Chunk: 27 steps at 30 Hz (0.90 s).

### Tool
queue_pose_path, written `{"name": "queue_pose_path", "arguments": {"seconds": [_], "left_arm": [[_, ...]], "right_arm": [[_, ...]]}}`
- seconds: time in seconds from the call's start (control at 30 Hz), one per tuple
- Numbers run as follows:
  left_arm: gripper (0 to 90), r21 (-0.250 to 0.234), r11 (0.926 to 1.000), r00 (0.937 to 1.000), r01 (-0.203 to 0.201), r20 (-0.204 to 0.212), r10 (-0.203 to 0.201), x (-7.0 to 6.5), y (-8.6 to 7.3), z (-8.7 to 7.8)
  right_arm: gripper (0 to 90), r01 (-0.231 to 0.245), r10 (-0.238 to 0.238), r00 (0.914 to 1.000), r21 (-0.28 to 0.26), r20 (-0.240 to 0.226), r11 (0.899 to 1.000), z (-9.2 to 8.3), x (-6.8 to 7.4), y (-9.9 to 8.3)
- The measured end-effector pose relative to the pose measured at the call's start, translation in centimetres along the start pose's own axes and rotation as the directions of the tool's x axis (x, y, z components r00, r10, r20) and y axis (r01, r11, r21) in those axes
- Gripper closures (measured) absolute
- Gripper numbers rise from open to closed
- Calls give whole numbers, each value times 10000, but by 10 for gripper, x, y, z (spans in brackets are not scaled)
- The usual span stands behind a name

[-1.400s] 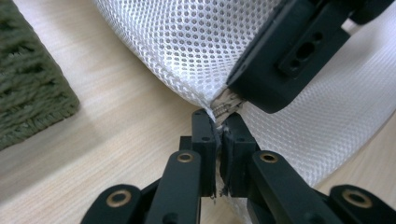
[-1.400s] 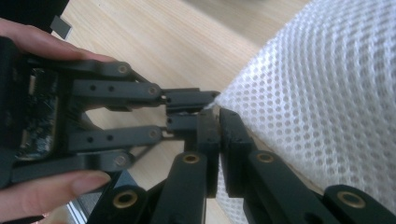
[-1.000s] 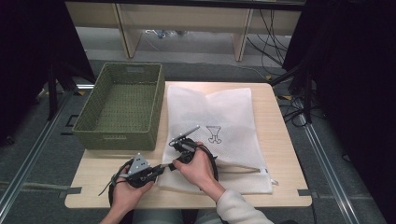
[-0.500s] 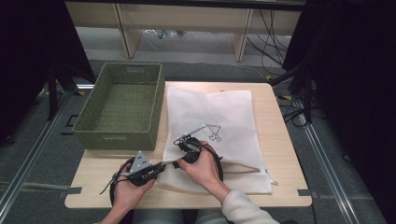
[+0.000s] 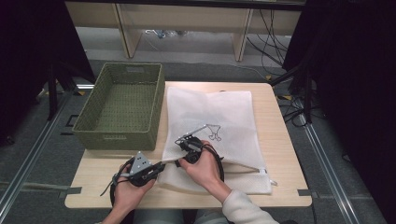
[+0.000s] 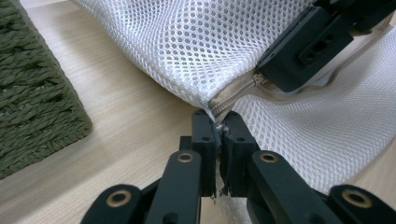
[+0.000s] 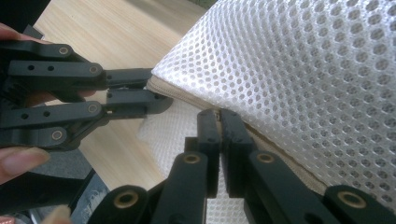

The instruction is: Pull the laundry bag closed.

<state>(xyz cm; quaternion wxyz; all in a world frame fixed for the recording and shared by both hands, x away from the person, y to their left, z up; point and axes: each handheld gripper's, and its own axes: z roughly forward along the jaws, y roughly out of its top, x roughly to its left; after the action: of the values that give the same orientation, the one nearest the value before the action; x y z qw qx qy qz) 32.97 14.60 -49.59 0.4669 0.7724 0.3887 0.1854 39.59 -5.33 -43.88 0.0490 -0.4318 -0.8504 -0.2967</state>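
High view: white mesh laundry bag point(image 5: 219, 126) lies flat on the wooden table point(image 5: 285, 154), just right of the green woven basket point(image 5: 122, 105). My left gripper point(image 5: 161, 164) sits at the bag's near-left corner; my right gripper point(image 5: 180, 140) rests on the bag just beside it.

Left gripper view: left gripper point(image 6: 218, 122) has its jaws together, clamped on the bag's corner at the end of the beige zipper point(image 6: 231, 98). Basket wall at left.

Right gripper view: right gripper point(image 7: 219, 116) has its jaws pressed together on the zipper seam point(image 7: 187, 95); whether the slider sits between them I cannot tell. The left gripper pinches the corner close by.
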Motion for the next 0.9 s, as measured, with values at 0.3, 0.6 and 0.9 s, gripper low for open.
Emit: {"name": "queue_pose_path", "arguments": {"seconds": [0.3, 0.6, 0.9], "left_arm": [[843, -101, 9999, 9995, -45, -301, 42, 0, 0, 1], [842, -185, 9996, 9989, -205, -437, 197, 2, 0, 0], [842, -290, 9995, 9985, -85, -541, 69, 1, -2, 1]], "right_arm": [[883, -56, 54, 9997, 93, 245, 9999, -1, -2, -3], [884, -16, 13, 9995, 79, 314, 10000, -4, -1, -3], [884, 50, -56, 9989, 138, 459, 9999, -4, -1, -3]]}}
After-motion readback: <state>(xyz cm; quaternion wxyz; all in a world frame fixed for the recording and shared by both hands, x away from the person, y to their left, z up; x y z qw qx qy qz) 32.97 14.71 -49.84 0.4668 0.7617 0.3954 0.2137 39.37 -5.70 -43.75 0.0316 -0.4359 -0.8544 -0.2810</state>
